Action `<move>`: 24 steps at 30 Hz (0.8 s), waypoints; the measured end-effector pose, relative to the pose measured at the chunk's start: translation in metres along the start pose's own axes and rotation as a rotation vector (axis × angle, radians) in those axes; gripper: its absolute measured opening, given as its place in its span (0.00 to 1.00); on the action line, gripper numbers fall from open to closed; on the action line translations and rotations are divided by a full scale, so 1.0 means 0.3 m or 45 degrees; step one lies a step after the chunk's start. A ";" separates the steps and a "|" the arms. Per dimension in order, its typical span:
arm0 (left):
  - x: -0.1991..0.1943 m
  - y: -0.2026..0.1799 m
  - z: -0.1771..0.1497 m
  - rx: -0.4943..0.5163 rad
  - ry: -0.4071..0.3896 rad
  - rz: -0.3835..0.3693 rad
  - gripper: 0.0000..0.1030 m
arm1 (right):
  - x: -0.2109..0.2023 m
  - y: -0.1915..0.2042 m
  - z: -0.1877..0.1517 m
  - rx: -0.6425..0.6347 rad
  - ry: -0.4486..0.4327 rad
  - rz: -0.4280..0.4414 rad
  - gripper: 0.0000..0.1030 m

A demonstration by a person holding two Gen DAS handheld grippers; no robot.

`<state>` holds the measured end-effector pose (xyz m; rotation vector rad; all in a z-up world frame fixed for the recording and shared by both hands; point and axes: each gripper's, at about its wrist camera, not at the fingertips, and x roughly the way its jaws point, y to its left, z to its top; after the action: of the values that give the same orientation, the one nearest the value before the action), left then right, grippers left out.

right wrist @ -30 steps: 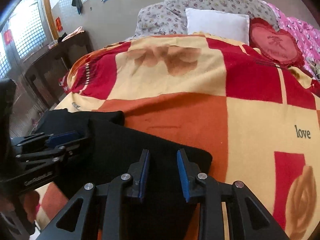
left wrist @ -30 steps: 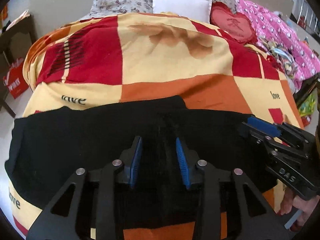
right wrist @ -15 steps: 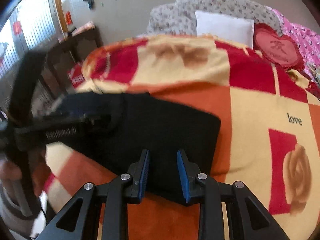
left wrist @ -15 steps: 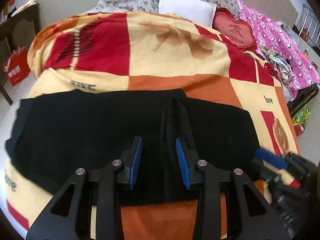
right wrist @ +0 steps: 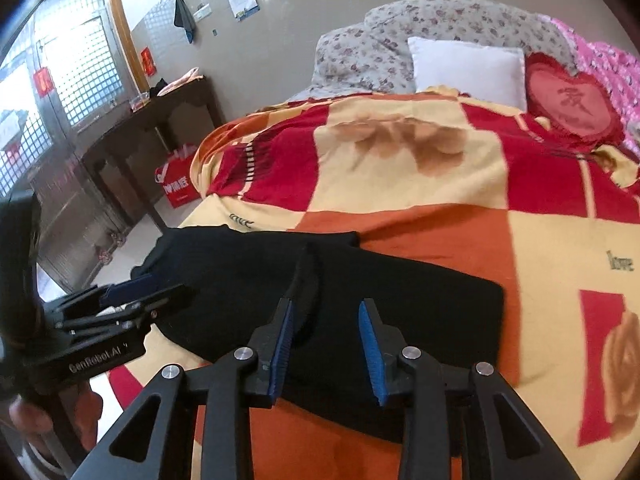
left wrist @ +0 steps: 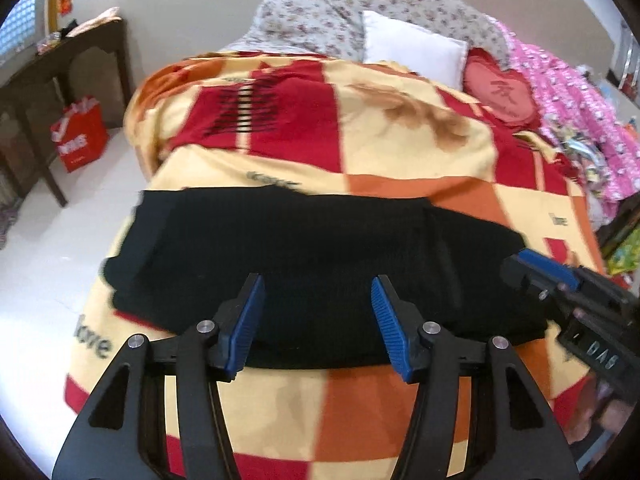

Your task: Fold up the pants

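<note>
The black pants lie folded in a wide band across the near end of the bed. My left gripper hovers over their near edge; its jaws are opening, spread wide, with nothing between the pads. In the right wrist view the pants show a raised crease by the left finger. My right gripper hangs above their right half, its jaws also opening and pressing on nothing. Each gripper shows in the other's view: the right gripper at the pants' right end, the left gripper at their left end.
A red, orange and cream checked blanket covers the bed. A white pillow, a red heart cushion and pink bedding lie at the far end. A dark wooden table and a red bag stand at left.
Both grippers have drawn back and upward from the pants. The left jaws have widened a lot and the right jaws a little. The fabric ridge has left the left jaws.
</note>
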<state>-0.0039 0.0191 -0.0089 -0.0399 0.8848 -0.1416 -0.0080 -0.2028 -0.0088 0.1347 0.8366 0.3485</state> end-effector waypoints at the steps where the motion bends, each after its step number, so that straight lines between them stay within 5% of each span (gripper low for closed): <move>1: 0.005 0.012 -0.001 -0.002 0.000 0.022 0.54 | 0.014 0.008 0.005 -0.002 0.010 0.011 0.31; 7: 0.040 0.091 -0.001 -0.052 -0.006 0.125 0.54 | 0.078 0.056 0.021 -0.051 0.045 0.036 0.31; 24: 0.070 0.197 -0.004 -0.113 0.024 0.170 0.54 | 0.221 0.120 0.041 -0.096 0.126 0.071 0.31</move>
<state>0.0146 0.0747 -0.0315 -0.0618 0.9094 0.0222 0.0331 -0.1456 -0.0380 0.0710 0.9174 0.4410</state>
